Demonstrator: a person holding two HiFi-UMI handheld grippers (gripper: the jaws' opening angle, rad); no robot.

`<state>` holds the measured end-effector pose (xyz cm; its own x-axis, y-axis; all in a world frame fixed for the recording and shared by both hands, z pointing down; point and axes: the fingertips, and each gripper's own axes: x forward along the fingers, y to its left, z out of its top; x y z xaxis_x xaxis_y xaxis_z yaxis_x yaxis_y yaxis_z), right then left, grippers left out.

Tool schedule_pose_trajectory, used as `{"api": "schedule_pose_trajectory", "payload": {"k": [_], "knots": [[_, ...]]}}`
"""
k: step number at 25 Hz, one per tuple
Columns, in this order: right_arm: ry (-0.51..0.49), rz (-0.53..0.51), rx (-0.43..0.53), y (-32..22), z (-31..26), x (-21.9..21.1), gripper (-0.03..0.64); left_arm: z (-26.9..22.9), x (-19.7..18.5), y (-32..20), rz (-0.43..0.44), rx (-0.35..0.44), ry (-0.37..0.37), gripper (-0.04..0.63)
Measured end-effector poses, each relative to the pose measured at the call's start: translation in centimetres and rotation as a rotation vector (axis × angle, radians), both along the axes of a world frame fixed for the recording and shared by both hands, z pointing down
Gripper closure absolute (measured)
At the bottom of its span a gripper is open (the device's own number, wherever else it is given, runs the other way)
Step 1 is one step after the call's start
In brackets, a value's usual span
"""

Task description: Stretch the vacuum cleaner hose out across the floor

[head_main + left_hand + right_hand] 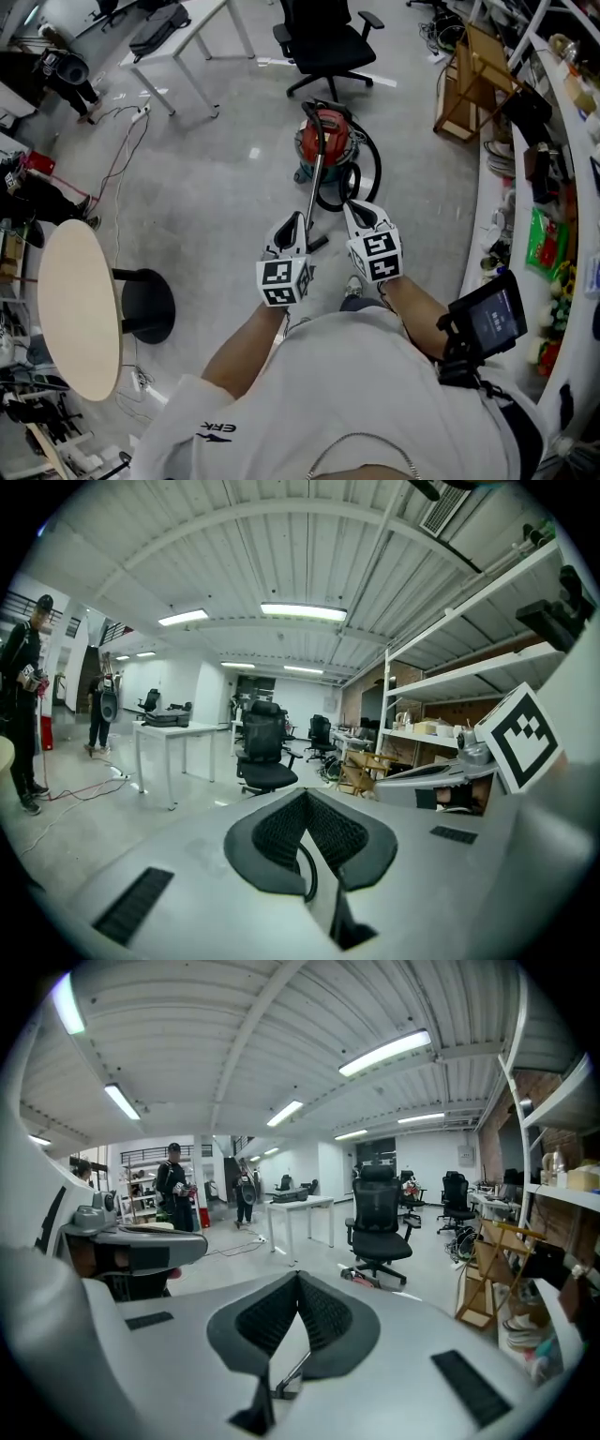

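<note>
Left gripper (292, 225) and right gripper (356, 211), jaws together and empty, are hovering side by side nearer than the red vacuum cleaner (324, 139); its black hose (378, 165) is looping at its right.

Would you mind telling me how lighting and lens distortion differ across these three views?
Head view: even overhead light, pale sheen on the floor, little blur. Left gripper view: strong fisheye with black corners, the ceiling lamp blown out white. Right gripper view: same fisheye, the shelf post bowed.
</note>
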<state>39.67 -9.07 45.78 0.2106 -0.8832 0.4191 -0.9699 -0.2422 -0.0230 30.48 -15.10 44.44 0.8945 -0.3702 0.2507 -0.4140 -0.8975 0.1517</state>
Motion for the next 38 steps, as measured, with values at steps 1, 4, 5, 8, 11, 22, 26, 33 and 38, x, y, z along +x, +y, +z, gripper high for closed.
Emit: {"api": "schedule_pose_trajectory", "payload": {"k": [1, 4, 5, 8, 11, 22, 26, 33, 38], "knots": [[-0.004, -0.007, -0.002, -0.3, 0.2, 0.9, 0.615, 0.1, 0.8, -0.3, -0.010, 0.000, -0.003, 0.592], [-0.016, -0.024, -0.012, -1.2, 0.7, 2.7, 0.615, 0.4, 2.3, -0.9, -0.036, -0.002, -0.013, 0.592], [-0.020, -0.030, -0.015, -1.5, 0.8, 3.3, 0.615, 0.6, 2.9, -1.1, -0.043, -0.002, -0.019, 0.592], [-0.041, -0.039, -0.025, -2.8, 1.4, 5.4, 0.615, 1.0, 4.7, -2.0, -0.054, -0.007, -0.044, 0.592], [-0.059, -0.039, -0.040, -4.5, 2.2, 6.7, 0.615, 1.7, 5.7, -3.6, -0.058, -0.012, -0.066, 0.592], [-0.064, -0.010, -0.127, -12.3, 5.1, 10.1, 0.615, 5.0, 8.7, -11.7, -0.033, -0.062, -0.097, 0.592], [-0.057, -0.014, -0.159, -14.9, 6.3, 11.3, 0.615, 7.0, 9.6, -14.3, -0.023, -0.078, -0.125, 0.592], [-0.077, -0.026, -0.219, -18.6, 10.0, 15.1, 0.615, 11.0, 12.6, -17.4, -0.021, -0.093, -0.186, 0.592], [-0.106, -0.050, -0.247, -20.9, 13.2, 18.5, 0.615, 13.7, 15.8, -19.1, -0.043, -0.108, -0.222, 0.592]]}}
